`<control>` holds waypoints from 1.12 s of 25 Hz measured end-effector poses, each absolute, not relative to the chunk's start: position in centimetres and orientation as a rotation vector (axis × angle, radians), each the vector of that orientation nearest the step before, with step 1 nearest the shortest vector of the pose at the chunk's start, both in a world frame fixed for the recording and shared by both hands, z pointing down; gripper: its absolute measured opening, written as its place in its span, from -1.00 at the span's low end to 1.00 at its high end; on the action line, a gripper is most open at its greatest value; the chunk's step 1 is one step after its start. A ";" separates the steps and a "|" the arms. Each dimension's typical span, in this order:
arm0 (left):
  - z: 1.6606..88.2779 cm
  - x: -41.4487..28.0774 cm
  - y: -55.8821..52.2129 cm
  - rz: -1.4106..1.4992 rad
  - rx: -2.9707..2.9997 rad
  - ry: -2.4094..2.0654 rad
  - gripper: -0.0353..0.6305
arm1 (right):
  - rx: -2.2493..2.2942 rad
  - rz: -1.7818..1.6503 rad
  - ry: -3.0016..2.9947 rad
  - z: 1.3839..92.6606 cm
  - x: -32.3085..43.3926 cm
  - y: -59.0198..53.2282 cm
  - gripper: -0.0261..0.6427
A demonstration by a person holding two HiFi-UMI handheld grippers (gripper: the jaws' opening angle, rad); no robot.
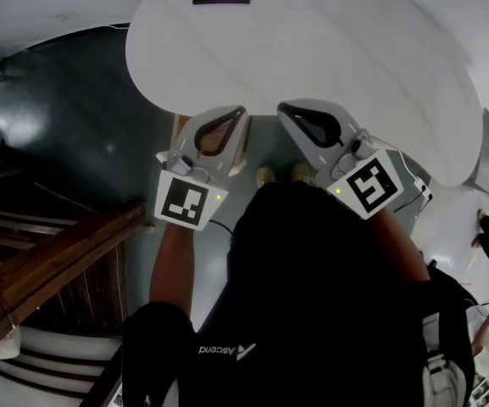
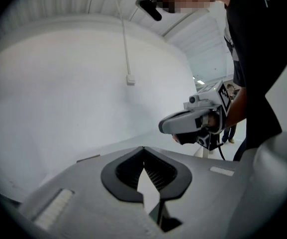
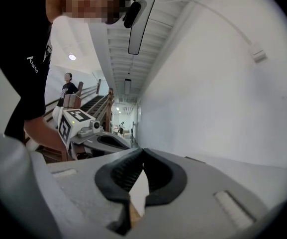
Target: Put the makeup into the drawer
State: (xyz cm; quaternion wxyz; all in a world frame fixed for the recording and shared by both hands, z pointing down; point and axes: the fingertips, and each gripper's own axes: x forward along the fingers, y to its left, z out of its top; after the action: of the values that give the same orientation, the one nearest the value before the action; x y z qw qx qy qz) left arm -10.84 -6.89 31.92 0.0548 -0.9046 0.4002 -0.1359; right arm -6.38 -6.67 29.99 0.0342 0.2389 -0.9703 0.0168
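Observation:
No makeup item and no drawer shows in any view. In the head view my left gripper (image 1: 241, 108) and right gripper (image 1: 281, 108) are held up side by side in front of the person's black shirt, tips close together. Both point at a white wall (image 1: 312, 49). The left gripper (image 2: 143, 148) has its jaws shut tip to tip with nothing between them. The right gripper (image 3: 142, 151) is shut and empty too. Each gripper view shows the other gripper: the right gripper (image 2: 193, 124) and the left gripper (image 3: 91, 136).
A wooden stair railing (image 1: 58, 261) runs at the lower left over a dark floor (image 1: 66, 134). A wooden piece (image 1: 237, 149) stands below the left gripper, with the person's shoes (image 1: 266, 175) beside it. A cable and small box (image 2: 130, 78) hang on the wall. A second person (image 3: 68, 86) stands by the stairs.

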 end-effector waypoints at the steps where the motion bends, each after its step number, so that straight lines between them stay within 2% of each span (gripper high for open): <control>1: 31.0 -10.5 -7.0 -0.351 -2.754 1.245 -0.86 | 0.755 0.053 -2.990 29.6 -5.8 -6.9 -0.91; 9: 25.9 -7.2 -7.5 -0.008 -2.760 1.319 -0.86 | 0.921 0.061 -3.044 27.1 -1.0 -7.8 -0.91; 15: 25.0 -4.9 -7.4 0.039 -2.750 1.308 -0.86 | 1.032 0.060 -3.062 26.5 2.0 -7.8 -0.91; 28: 24.1 -4.8 -7.7 0.072 -2.731 1.315 -0.86 | 1.091 0.026 -3.072 25.6 2.6 -7.8 -0.91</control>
State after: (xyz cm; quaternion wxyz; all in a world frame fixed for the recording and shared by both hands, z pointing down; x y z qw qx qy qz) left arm -4.85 -7.68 24.10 0.0547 -0.8993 0.4332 0.0238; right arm 2.61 -7.80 25.63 -0.0594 0.3340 -0.9407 0.0079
